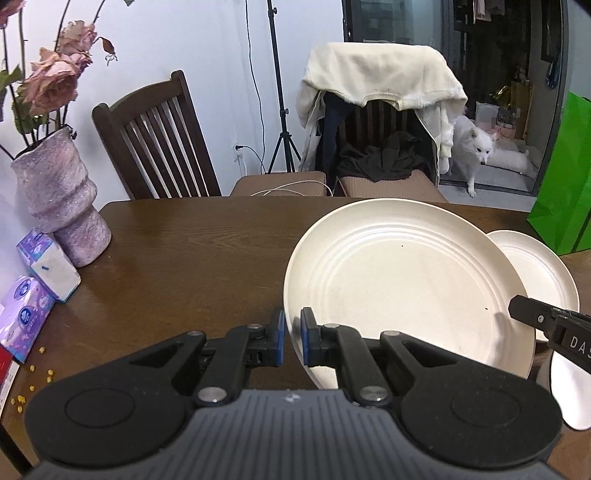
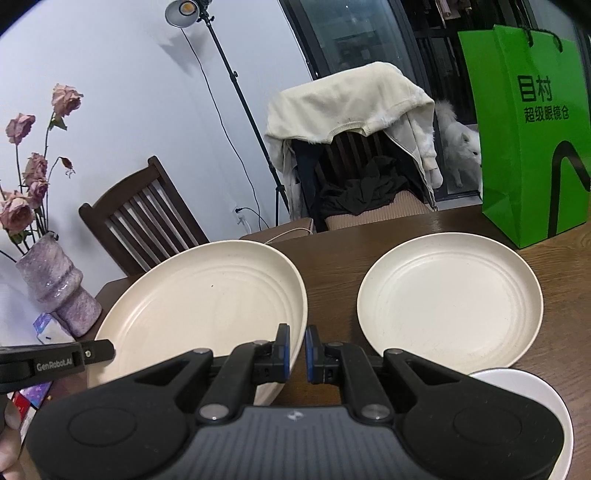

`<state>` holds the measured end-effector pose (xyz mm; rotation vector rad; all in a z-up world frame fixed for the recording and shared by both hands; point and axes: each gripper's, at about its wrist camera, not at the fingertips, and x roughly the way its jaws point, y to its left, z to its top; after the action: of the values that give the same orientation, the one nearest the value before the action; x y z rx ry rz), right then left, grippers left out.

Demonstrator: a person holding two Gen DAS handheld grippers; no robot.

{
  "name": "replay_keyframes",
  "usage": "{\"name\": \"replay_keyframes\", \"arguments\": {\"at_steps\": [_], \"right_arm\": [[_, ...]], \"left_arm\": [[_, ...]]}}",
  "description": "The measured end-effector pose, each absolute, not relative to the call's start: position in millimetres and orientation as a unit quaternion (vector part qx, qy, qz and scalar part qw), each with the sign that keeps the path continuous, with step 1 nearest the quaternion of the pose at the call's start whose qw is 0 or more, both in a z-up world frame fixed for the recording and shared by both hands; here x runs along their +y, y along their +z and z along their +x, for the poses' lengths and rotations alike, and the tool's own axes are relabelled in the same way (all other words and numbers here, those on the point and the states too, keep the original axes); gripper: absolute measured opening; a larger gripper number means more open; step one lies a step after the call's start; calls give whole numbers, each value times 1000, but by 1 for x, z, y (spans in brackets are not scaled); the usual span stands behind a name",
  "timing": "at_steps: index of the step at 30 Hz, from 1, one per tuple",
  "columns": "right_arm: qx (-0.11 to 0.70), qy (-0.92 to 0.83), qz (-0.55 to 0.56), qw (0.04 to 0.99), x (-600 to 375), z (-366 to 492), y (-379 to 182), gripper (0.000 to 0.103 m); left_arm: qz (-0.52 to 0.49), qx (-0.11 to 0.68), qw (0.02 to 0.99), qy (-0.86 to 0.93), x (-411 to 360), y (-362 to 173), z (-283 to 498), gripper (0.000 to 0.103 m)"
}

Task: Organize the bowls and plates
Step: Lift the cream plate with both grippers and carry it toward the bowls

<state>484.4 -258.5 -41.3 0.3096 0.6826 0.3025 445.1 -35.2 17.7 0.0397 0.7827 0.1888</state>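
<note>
Black hand-held gripper [image 1: 292,332], blue pads [image 1: 306,332], silver screws.

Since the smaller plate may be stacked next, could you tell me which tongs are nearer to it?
Right. The right tongs grip the large plate on the edge facing the smaller plate; the left tongs grip its far edge.

Pale wall [image 1: 192,44], two dark wooden chairs [image 1: 155,144] (one draped), a lit lamp [image 2: 186,11].
</note>
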Motion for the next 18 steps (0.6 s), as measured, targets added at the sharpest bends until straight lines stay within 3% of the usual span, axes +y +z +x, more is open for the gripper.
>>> {"name": "replay_keyframes", "arguments": {"at_steps": [18], "right_arm": [[310,161,137,927,-258,418,-21,8]], "left_arm": [[4,366,926,95,-31,35,362,9]]}}
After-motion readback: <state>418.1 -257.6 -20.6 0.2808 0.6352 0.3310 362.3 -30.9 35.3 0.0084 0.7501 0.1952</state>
